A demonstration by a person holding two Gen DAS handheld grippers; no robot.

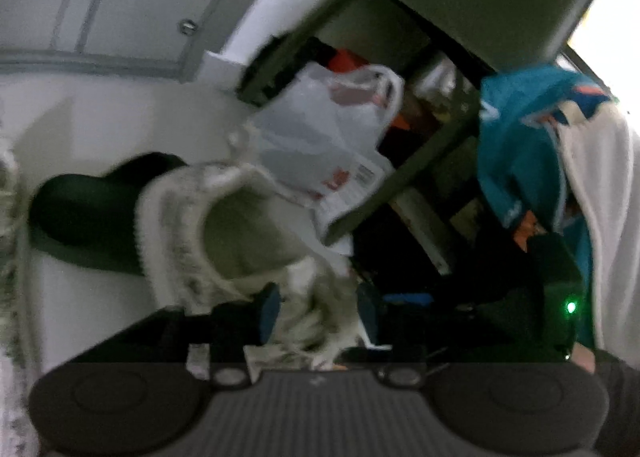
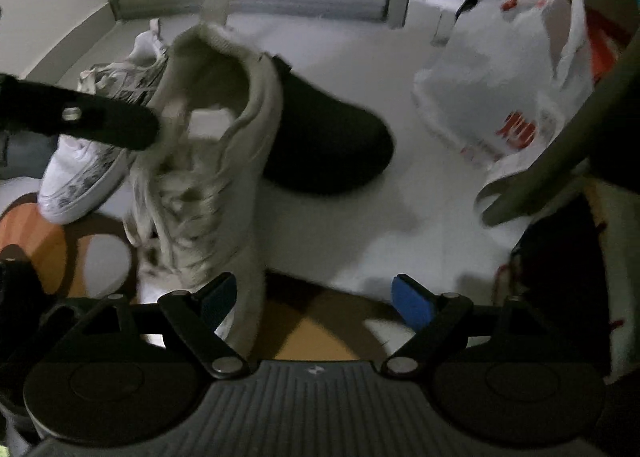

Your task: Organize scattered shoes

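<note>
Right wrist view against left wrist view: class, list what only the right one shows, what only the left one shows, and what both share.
Only the right wrist view: a white patterned sneaker, the orange mat, and the open right gripper. Only the left wrist view: teal clothing and a green light. Both share the beige sneaker at the left gripper, the black shoe, and the white plastic bag.
</note>
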